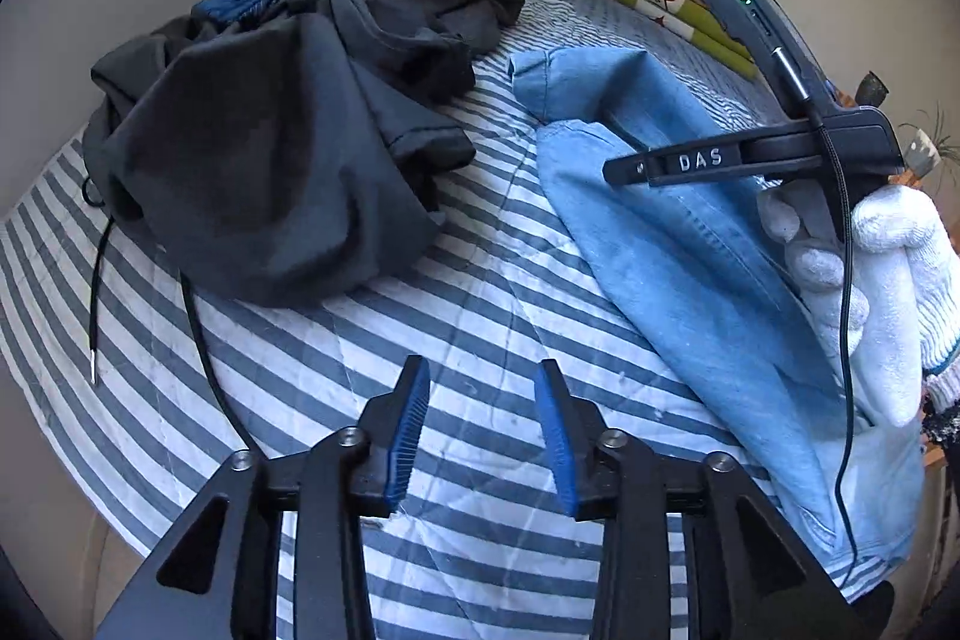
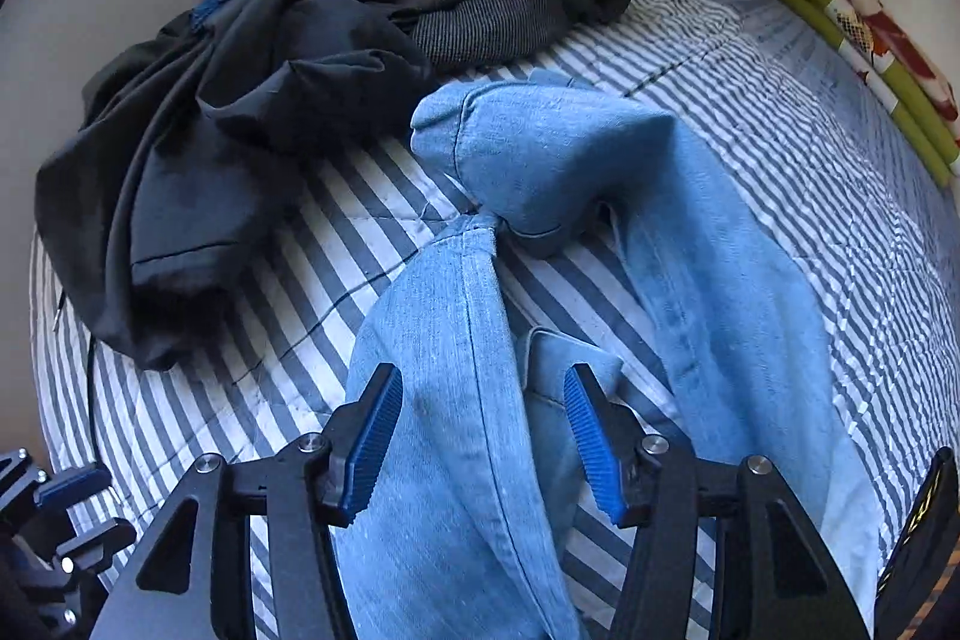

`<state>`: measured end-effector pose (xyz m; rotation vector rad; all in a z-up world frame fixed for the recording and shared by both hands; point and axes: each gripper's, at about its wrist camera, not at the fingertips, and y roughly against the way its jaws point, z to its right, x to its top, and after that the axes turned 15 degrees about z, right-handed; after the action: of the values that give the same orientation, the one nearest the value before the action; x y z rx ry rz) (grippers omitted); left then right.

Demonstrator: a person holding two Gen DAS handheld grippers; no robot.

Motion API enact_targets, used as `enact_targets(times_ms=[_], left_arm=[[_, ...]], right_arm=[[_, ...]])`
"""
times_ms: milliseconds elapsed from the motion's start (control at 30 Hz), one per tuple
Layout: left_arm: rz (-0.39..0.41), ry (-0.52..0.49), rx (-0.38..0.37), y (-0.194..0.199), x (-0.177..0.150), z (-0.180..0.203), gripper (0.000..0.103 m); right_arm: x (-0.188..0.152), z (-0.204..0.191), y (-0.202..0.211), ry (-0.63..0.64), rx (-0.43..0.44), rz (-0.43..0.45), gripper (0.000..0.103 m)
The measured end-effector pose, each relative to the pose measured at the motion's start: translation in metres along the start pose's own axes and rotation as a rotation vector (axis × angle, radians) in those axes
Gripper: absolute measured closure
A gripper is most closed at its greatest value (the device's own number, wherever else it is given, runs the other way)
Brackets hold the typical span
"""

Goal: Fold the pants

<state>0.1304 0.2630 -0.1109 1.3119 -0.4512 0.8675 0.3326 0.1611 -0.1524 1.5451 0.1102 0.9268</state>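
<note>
The striped bed [image 2: 780, 112] carries the light blue jeans [image 2: 456, 340], lying crumpled with one leg doubled back. Judged: soft, fairly heavy denim, best taken at hems or waistband. Dark clothes [image 2: 240, 112] lie beside. No containers seen. Right tool [image 2: 480, 436] straddles a leg, unclamped; left tool [image 1: 483, 430] open, empty.
</note>
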Motion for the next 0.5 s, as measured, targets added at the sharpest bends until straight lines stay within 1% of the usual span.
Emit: enact_targets(times_ms=[100,133,200,333,433,500], left_arm=[[-0.002,-0.005,-0.015,-0.002,0.002,0.002,0.06],[-0.001,-0.01,-0.014,-0.001,0.003,0.003,0.059],[0.003,-0.017,-0.013,0.0,0.003,0.005,0.059],[0.014,-0.015,-0.013,0.005,0.002,0.006,0.059],[0.028,-0.004,-0.004,0.014,0.003,0.001,0.059],[0.037,0.017,0.005,0.022,0.003,-0.006,0.059]], right_arm=[[-0.006,-0.008,0.002,0.036,-0.009,-0.007,0.087],[-0.008,-0.01,0.007,0.047,-0.008,0.008,0.091],[-0.01,-0.013,0.023,0.052,0.015,0.042,0.095],[-0.007,-0.02,0.063,0.04,0.066,0.113,0.096],[-0.002,-0.027,0.104,0.04,0.161,0.176,0.097],[0.003,-0.033,0.14,0.045,0.266,0.232,0.097]])
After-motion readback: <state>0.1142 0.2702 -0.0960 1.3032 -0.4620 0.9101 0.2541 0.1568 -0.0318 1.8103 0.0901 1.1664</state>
